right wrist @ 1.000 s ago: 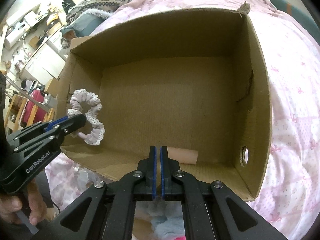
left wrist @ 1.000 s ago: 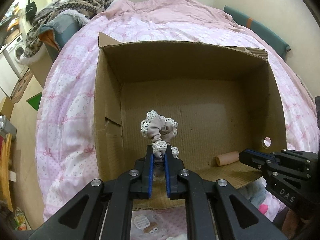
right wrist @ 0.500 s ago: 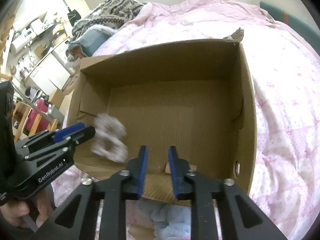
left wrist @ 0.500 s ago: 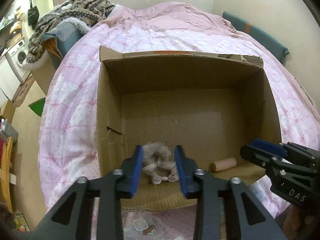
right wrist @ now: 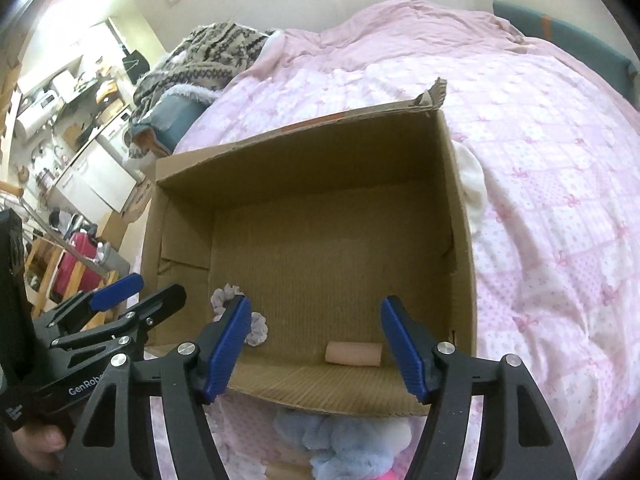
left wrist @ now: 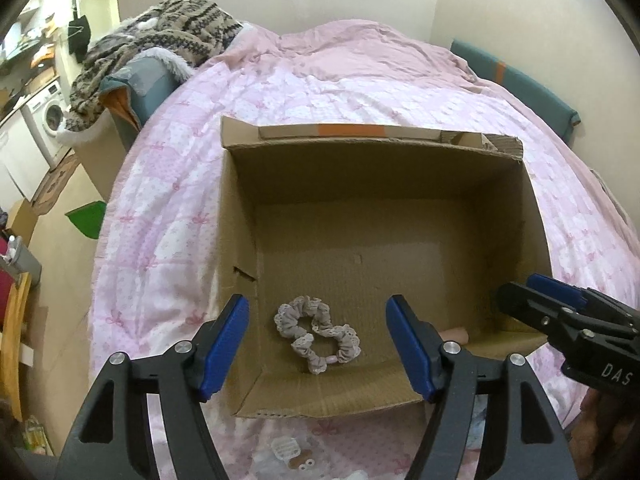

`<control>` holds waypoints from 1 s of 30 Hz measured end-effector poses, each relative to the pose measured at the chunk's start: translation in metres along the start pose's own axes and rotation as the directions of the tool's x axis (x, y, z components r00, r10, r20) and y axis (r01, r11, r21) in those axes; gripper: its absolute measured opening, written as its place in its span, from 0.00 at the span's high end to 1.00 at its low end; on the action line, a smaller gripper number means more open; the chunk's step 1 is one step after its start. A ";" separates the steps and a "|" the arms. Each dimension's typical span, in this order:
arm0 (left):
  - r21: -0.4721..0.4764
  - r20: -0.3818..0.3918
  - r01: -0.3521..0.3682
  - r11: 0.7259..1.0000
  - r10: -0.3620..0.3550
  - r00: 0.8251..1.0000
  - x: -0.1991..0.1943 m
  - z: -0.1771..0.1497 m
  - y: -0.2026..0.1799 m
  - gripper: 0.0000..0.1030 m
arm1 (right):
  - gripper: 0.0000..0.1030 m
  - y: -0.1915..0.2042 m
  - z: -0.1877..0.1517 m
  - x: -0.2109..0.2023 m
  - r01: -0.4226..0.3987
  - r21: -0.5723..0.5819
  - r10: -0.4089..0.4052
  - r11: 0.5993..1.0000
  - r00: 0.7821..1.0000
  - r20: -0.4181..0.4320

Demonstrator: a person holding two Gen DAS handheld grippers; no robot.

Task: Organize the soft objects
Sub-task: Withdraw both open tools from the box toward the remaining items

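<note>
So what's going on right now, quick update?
Left gripper open, empty. Right gripper open, empty. Scrunchie lying in cardboard box. Nothing blocking.

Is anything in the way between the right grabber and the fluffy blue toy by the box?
Nothing visible blocks it. The right gripper hangs open over the near edge of the cardboard box, and the fluffy blue toy lies on the bed just below and in front of its jaws, outside the box.

Both grippers: black frames w/ silver screws, blue jaws; "GenRobot", "DAS" markings.
</note>
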State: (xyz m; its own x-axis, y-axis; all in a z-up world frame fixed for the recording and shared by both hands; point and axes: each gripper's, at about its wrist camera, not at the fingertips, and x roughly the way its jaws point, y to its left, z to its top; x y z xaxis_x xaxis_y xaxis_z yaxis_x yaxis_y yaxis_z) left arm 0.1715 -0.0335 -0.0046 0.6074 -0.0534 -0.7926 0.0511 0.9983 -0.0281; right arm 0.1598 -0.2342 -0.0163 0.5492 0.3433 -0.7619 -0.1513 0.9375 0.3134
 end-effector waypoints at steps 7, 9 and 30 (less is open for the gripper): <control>-0.035 0.018 0.007 0.999 -0.007 1.000 -0.027 -0.006 0.013 0.34 | 0.31 0.002 -0.008 -0.016 0.025 0.012 -0.025 1.000 1.000 0.014; -0.044 0.027 0.008 0.999 -0.007 1.000 -0.036 -0.011 0.015 0.34 | 0.31 0.004 -0.013 -0.022 0.035 0.006 -0.035 0.999 0.999 0.016; -0.119 -0.048 -0.067 0.991 0.061 0.997 -0.069 -0.070 0.044 0.34 | 0.31 0.007 -0.067 -0.060 0.073 0.048 -0.073 0.996 0.997 -0.009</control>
State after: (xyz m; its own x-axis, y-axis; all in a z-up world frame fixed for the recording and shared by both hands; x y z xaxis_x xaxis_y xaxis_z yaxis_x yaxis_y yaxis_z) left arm 0.0761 0.0155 0.0063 0.5706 0.0090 -0.8212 -0.0843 0.9953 -0.0476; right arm 0.0706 -0.2445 -0.0065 0.5513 0.2746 -0.7878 -0.0707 0.9563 0.2838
